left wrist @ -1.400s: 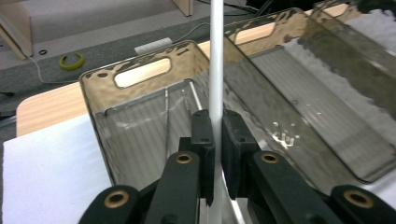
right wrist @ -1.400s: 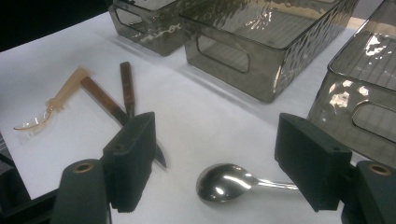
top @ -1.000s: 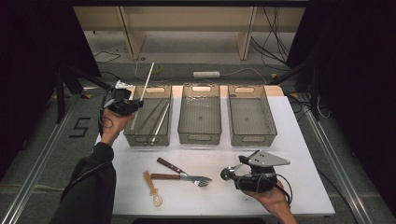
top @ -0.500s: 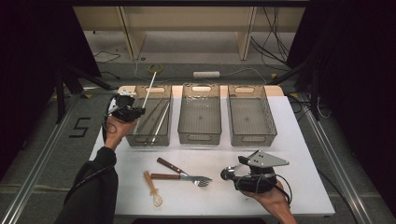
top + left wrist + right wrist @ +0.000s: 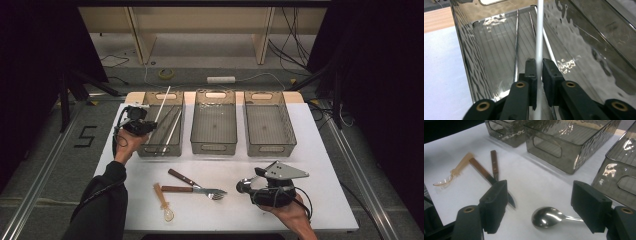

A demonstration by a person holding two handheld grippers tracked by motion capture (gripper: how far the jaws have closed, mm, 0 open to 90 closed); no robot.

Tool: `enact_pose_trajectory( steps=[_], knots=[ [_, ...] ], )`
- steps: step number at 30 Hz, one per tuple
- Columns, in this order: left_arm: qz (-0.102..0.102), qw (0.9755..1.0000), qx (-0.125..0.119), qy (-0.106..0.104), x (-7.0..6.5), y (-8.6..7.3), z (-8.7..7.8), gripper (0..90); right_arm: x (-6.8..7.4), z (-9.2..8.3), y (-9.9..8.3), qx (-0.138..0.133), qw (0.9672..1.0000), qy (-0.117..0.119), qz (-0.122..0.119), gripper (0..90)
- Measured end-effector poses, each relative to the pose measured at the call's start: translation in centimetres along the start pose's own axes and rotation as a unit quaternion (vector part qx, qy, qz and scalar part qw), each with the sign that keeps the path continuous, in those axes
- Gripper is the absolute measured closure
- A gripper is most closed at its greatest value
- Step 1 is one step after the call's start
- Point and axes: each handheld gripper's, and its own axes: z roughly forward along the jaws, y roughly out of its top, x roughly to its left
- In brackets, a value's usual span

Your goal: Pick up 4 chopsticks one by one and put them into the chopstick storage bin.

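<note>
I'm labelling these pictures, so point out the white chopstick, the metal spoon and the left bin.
white chopstick (image 5: 539,37), left gripper view, mid-shaft above the claw
metal spoon (image 5: 546,217), right gripper view, its bowl
left bin (image 5: 159,149), high view, near wall

The white chopstick (image 5: 163,102) in my left gripper (image 5: 136,122) is thin and straight, tilted steeply, its upper end toward the frame's upper left, its lower part inside the leftmost smoky clear bin (image 5: 152,150), above two other sticks.
</note>
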Motion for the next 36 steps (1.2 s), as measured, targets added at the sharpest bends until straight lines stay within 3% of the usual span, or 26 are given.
enact_pose_trajectory(
  steps=[8,10,13,17,24,27,36],
  knots=[
    [-0.035,0.9992,-0.013,-0.014,-0.6,-0.4,-2.3,59.9,0.0,0.0,0.0,0.0,1.0,0.0,0.001,30.6],
    [-0.03,0.9995,-0.007,-0.012,-1.0,-0.5,-2.9,54.5,0.0,0.0,0.0,0.001,1.0,0.0,0.001,30.6],
    [-0.041,0.999,-0.011,-0.009,-1.6,-0.5,-4.2,47.0,0.1,0.0,0.0,0.001,1.0,0.001,-0.001,30.6],
    [-0.028,0.9996,0.003,-0.01,-3.1,-1.3,-5.6,39.7,0.1,0.0,0.0,0.0,1.0,0.002,-0.002,30.6],
    [-0.021,0.9989,0.041,-0.012,-5.5,-3.6,-6.8,30.4,0.2,-0.2,0.0,0.0,1.0,0.001,-0.003,30.6],
    [-0.029,0.9984,0.049,-0.008,-6.0,-4.7,-7.2,28.2,0.2,-0.1,0.0,0.001,1.0,0.001,-0.004,30.6],
    [-0.02,0.9971,0.072,-0.011,-7.1,-7.4,-7.5,24.6,0.2,0.0,0.0,0.0,1.0,0.001,-0.005,30.6]
  ],
)
